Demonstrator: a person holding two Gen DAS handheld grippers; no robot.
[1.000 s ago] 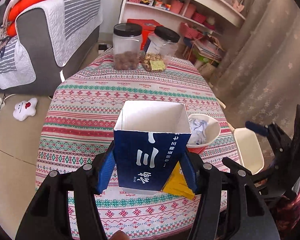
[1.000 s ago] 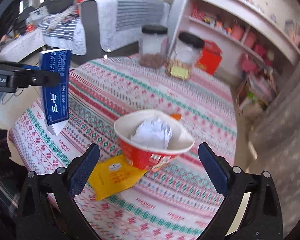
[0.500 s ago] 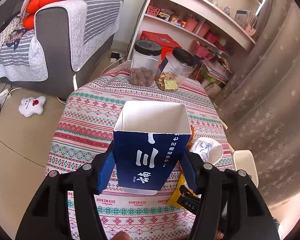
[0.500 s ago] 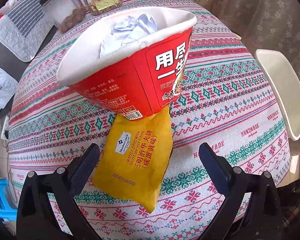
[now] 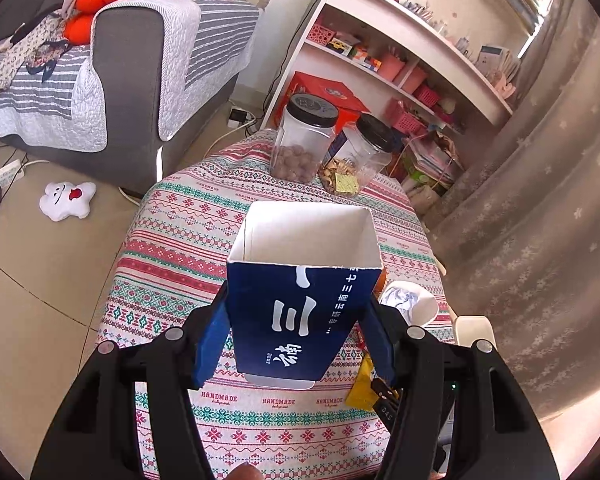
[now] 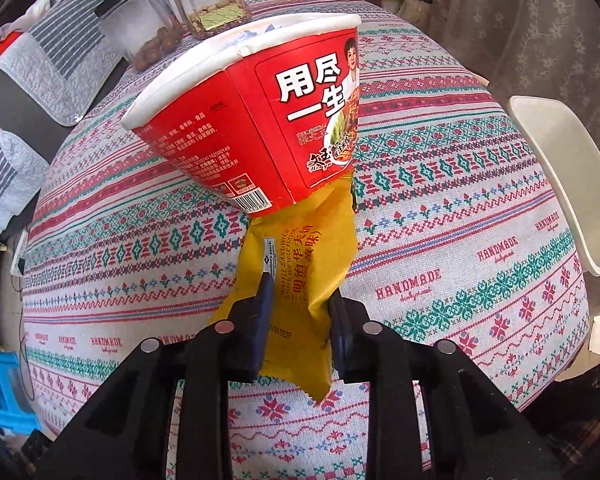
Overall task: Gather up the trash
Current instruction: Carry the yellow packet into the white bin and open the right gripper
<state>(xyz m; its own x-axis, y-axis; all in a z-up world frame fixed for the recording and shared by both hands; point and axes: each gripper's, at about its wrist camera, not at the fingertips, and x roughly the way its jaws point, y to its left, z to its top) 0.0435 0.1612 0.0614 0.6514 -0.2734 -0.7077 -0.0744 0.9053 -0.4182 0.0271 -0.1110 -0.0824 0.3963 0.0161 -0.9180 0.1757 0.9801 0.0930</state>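
My left gripper (image 5: 296,336) is shut on an open-topped blue carton (image 5: 300,304) and holds it above the patterned table (image 5: 172,240). Its white inside looks empty. My right gripper (image 6: 300,300) is shut on a yellow snack wrapper (image 6: 304,272) that lies on the table (image 6: 460,200), its far end under a red instant-noodle cup (image 6: 260,120). The cup holds crumpled white paper. In the left wrist view the cup (image 5: 416,304) and a corner of the wrapper (image 5: 360,388) show to the right of the carton.
Two clear jars with black lids (image 5: 306,140) (image 5: 360,156) stand at the table's far edge; they also show in the right wrist view (image 6: 148,28). A white chair seat (image 6: 560,176) is beside the table on the right. A sofa (image 5: 140,60) and shelves (image 5: 400,60) lie beyond.
My right gripper has come down from above the cup to the wrapper and has shut on it. My left gripper has risen with the carton.
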